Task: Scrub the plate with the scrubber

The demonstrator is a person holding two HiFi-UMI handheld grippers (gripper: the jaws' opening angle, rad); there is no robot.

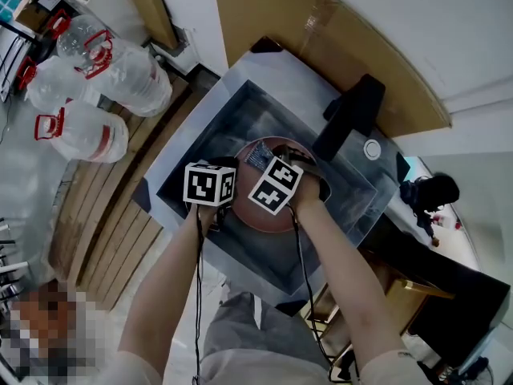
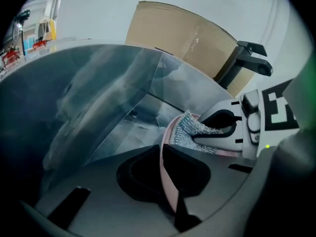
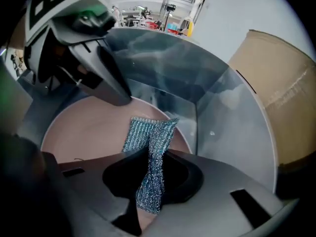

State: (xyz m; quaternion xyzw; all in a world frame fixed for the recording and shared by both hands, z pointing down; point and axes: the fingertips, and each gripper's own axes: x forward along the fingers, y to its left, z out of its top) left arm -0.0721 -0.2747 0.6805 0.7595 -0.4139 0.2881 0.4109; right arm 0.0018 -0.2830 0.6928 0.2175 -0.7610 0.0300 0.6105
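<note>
Scrubber (image 3: 150, 154) on plate (image 3: 89, 132) (edge-on in left gripper view).

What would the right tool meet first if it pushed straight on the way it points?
The pink plate: the scrubber clamped in the right tool hangs over its face; whether they touch is unclear.

Looks along the right gripper (image 3: 148, 204), clamped on the lower end of a blue-silver mesh scrubber (image 3: 148, 142); finds its upper end fanned out against the pink plate (image 3: 84, 132). Catches the left gripper (image 3: 117, 94) at upper left, reaching down to the plate's far rim; takes in the grey steel sink (image 3: 222, 112) walls behind and brown cardboard (image 3: 281, 93) at far right.
</note>
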